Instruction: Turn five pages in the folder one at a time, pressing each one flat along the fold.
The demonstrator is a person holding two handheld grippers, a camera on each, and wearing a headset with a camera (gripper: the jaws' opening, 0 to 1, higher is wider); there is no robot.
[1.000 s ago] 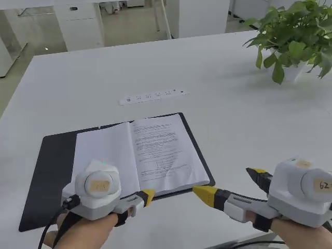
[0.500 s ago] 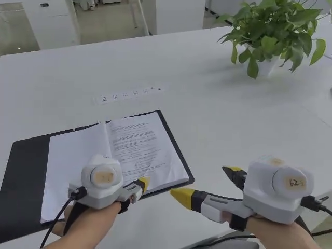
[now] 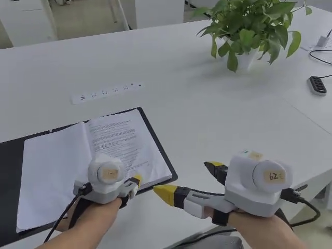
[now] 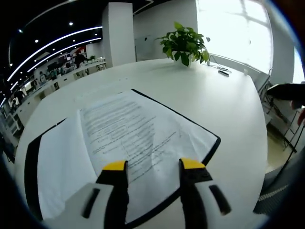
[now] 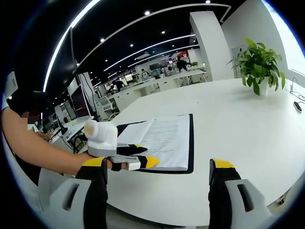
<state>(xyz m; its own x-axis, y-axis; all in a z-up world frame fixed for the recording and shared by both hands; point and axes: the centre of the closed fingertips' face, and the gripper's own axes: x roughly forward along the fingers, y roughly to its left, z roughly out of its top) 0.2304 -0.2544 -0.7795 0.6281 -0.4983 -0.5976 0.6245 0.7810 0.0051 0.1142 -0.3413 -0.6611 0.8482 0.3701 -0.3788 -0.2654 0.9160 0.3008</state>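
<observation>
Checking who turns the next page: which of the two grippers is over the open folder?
The left gripper, jaws open above the printed right-hand page near its bottom edge. The right gripper is off the folder, over bare table.

Folder (image 3: 72,155): left part of cover runs off head view's left edge. Near edge of its pages partly covered by left gripper (image 3: 135,182) and hand (image 3: 91,218) holding it. Left gripper's jaws mostly behind its own body there; we see one yellow tip. Print on right page (image 3: 122,142) too small for us to read, smeared in left gripper view. Plant (image 3: 249,28) cropped at top edge. Background figures (image 5: 181,64) in right gripper view too small to make out.
</observation>
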